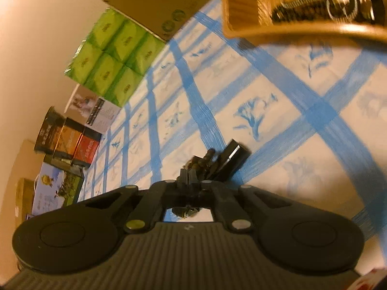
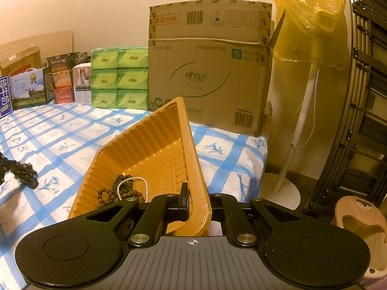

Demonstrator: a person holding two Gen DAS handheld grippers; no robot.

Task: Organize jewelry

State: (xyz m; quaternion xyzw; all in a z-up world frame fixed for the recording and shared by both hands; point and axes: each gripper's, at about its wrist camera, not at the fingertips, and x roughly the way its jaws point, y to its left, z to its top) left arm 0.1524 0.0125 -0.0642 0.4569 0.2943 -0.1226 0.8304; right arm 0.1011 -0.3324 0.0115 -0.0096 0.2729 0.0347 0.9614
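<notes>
Pinching the orange tray (image 2: 145, 149) rim, right claw (image 2: 193, 203) angles downward; left claw (image 1: 191, 176) — rolled — grips dark beads (image 1: 200, 162).

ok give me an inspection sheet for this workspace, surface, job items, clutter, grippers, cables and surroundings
Surface: blue-checked cloth with flower prints.
Job's things: orange tray, tilted, holding brown beads and a pearl string; a dark bracelet at the left gripper.
Clutter: green tissue packs, carton, tins and small boxes along the wall.
Grippers: left gripper shut on the dark bracelet, view blurred; right gripper shut on the tray's rim.
Cables: thin white cord down the fan pole.
Surroundings: bagged stand fan, folded rack, pink stool on the floor.
</notes>
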